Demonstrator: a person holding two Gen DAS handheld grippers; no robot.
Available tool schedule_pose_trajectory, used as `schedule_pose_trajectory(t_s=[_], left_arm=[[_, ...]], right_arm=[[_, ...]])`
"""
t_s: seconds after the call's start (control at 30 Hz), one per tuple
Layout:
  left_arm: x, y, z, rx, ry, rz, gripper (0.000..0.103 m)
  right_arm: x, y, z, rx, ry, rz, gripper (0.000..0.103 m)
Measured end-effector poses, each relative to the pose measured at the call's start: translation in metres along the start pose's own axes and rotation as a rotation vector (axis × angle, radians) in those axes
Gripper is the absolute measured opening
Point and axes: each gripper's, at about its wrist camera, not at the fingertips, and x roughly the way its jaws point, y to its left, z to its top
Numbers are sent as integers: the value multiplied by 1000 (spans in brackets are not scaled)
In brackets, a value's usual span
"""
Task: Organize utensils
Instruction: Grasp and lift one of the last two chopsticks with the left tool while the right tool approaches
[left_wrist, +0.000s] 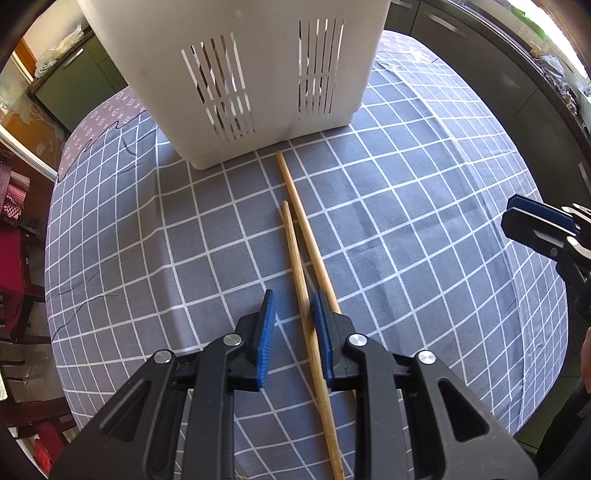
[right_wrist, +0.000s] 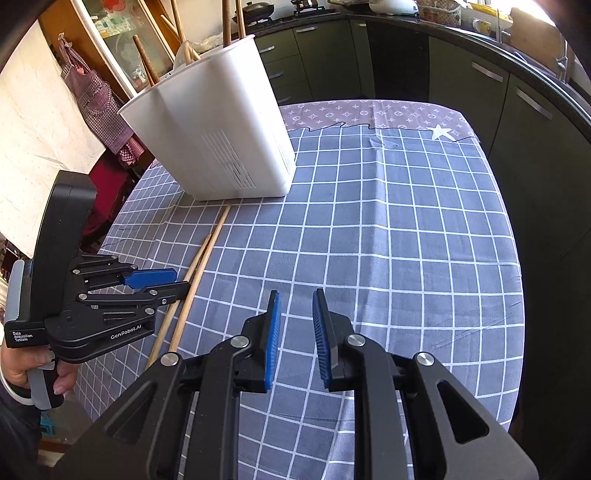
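Note:
Two wooden chopsticks (left_wrist: 295, 236) lie side by side on the checked tablecloth (left_wrist: 207, 229), pointing toward a white slotted utensil holder (left_wrist: 236, 74). My left gripper (left_wrist: 293, 299) is open, low over the chopsticks; the nearer chopstick runs between its blue pads. In the right wrist view the holder (right_wrist: 218, 125) stands at the table's far left with several wooden utensils (right_wrist: 147, 62) in it, the chopsticks (right_wrist: 201, 258) lie before it, and the left gripper (right_wrist: 168, 278) sits over them. My right gripper (right_wrist: 295, 295) is open and empty above the cloth.
The table's front and left edges drop off to chairs and red cloth (left_wrist: 14, 229). Dark green kitchen cabinets (right_wrist: 461, 85) run along the back and right. The right gripper shows at the right edge of the left wrist view (left_wrist: 543, 221).

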Motion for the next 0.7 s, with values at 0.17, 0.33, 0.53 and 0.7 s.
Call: schedule_pose_trajectory(t_s=[0.17, 0.33, 0.53, 0.7], left_arm=[[-2, 1, -3, 1, 6, -8, 8], [-18, 16, -8, -27, -30, -26, 8], [-70, 34, -23, -48, -156, -55, 8], [-117, 47, -46, -59, -280, -61, 6]], right_arm=[[0, 1, -2, 4, 8, 6, 18], [-3, 0, -5, 7, 7, 0, 18], [-5, 0, -7, 14, 6, -1, 19], [-3, 7, -10, 1, 17, -2, 28]])
